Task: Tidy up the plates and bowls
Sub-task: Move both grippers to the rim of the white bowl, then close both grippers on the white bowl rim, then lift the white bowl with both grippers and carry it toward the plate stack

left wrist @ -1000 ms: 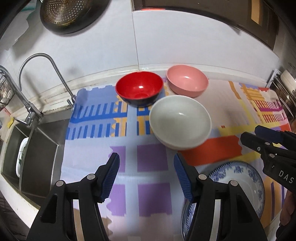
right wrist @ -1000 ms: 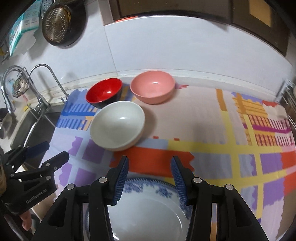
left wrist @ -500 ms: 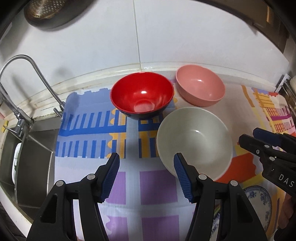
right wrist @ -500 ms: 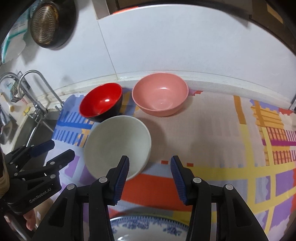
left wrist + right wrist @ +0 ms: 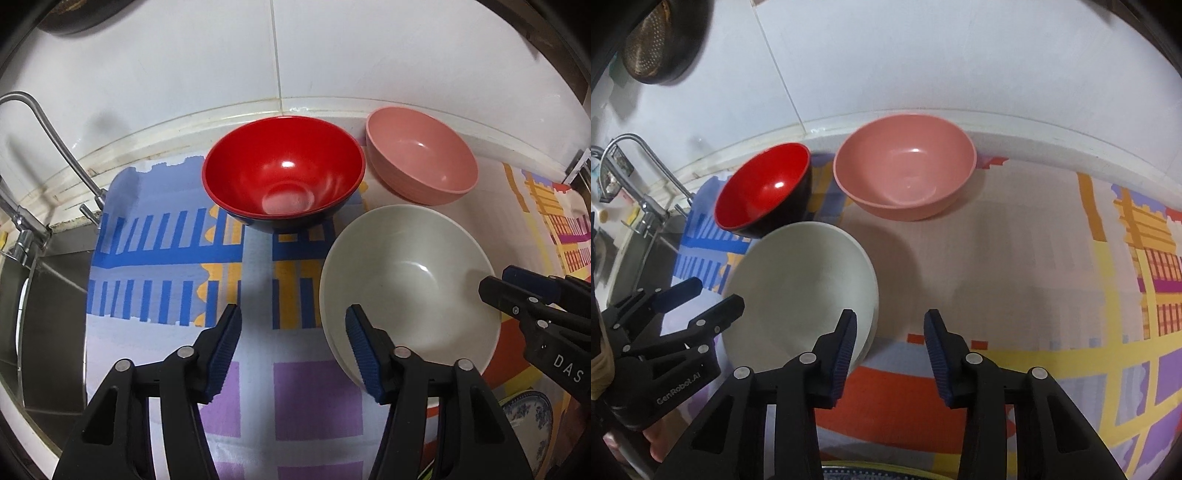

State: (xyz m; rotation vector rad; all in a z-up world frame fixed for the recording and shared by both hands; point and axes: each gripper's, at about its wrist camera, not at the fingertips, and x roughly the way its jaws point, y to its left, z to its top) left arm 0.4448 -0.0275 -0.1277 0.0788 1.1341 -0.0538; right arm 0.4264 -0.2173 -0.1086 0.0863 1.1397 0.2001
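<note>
white tiled wall [image 5: 207,74], sink [image 5: 48,295], perhaps steel

Bright patterned mat [image 5: 159,258] covers the worktop right ahead of the tongs, chrome faucet [image 5: 44,122] and steel sink [image 5: 44,314] off left, dark strainer pan [image 5: 657,40] hanging upper left.

Right gripper [image 5: 889,345] over patterned mat [image 5: 1015,266], jaws closing, nothing between them; left finger [image 5: 845,343] overlapping rim of white bowl [image 5: 801,291]. Left gripper [image 5: 698,301] at white bowl's left side, jaws apart. Red bowl [image 5: 762,190] touching white bowl, toward mat's back left corner. Pink bowl [image 5: 905,166] at back edge, beside red bowl. Faucet [image 5: 646,173] past left edge. Strainer [image 5: 653,40] hung on tiled wall [image 5: 923,55].
</note>
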